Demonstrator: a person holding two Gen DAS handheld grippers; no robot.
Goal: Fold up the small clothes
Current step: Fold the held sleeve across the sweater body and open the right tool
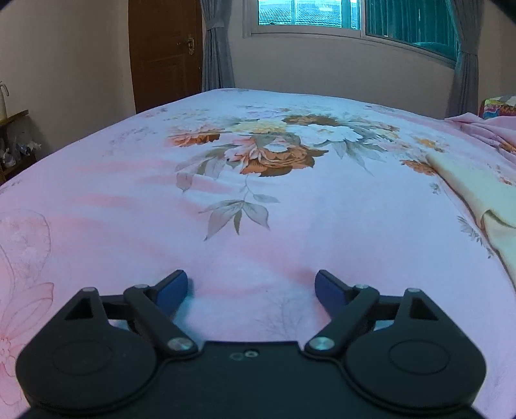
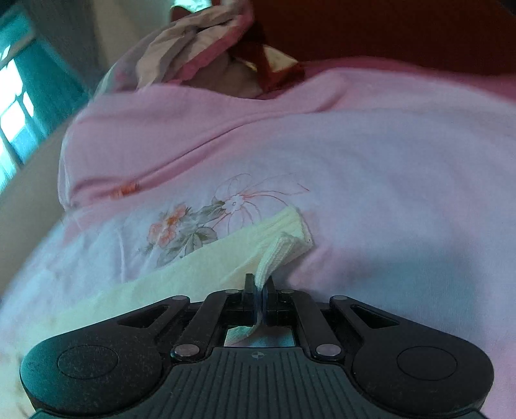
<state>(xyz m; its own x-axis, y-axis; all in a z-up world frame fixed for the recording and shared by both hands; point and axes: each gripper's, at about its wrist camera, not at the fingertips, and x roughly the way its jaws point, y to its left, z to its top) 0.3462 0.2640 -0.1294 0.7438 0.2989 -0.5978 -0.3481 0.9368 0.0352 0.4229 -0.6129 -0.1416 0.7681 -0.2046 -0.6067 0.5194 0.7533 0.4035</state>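
Observation:
A small pale yellow garment (image 2: 200, 270) lies on the pink floral bedsheet (image 2: 387, 193). My right gripper (image 2: 259, 290) is shut on a ribbed strap or hem end (image 2: 274, 254) of it, just above the sheet. In the left wrist view the same pale yellow garment (image 1: 477, 199) lies at the right edge of the bed. My left gripper (image 1: 251, 290) is open and empty, low over the bare sheet (image 1: 225, 241), well left of the garment.
A crumpled pink blanket and pillows (image 2: 200, 48) lie at the head of the bed by a dark headboard (image 2: 387, 29). A wooden door (image 1: 164, 51), curtains (image 1: 217, 45), a window (image 1: 322, 13) and a shelf (image 1: 13, 141) lie beyond the bed.

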